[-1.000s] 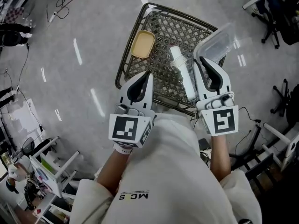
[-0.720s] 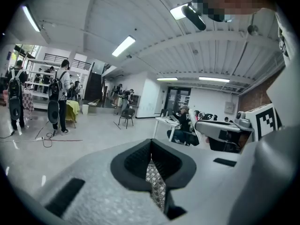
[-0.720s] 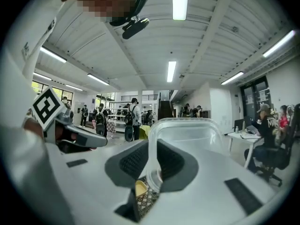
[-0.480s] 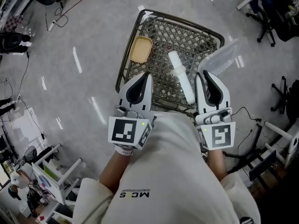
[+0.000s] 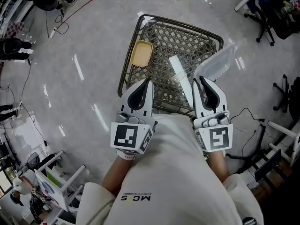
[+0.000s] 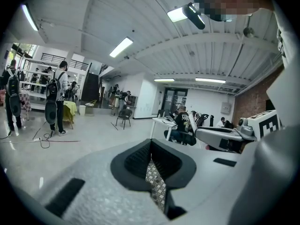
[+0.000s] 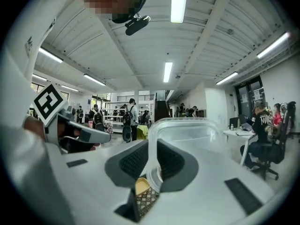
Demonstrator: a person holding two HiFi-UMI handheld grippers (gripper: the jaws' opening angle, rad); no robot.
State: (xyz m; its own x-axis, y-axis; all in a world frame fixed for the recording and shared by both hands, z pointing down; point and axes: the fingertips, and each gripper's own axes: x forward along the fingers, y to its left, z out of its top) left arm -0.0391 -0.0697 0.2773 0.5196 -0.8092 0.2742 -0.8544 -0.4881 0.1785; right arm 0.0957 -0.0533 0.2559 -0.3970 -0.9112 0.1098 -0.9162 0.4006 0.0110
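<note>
In the head view my left gripper [image 5: 149, 81] is held close to the body, shut with nothing in it. My right gripper [image 5: 199, 80] is shut on the rim of a clear plastic container [image 5: 218, 62], which sticks up and to the right. In the right gripper view the container [image 7: 187, 132] stands upright out of the shut jaws of that gripper [image 7: 152, 143]. Below both grippers a dark wire basket [image 5: 140, 20] stands on the floor. It holds a yellow tray [image 5: 141, 53] and a white tube [image 5: 180, 78]. The left gripper [image 6: 151, 144] shows only basket mesh [image 6: 156, 184] through its gap.
Office chairs [image 5: 267, 13] stand at the right and a white rack [image 5: 51, 172] at the lower left. Cables [image 5: 70, 11] run across the grey floor at the top left. People with backpacks [image 6: 54, 97] and a desk with a seated person [image 6: 180, 125] are across the hall.
The basket has slid slightly up and away in the head view. Both grippers stay close to the body, and the right one keeps its hold on the clear container.
</note>
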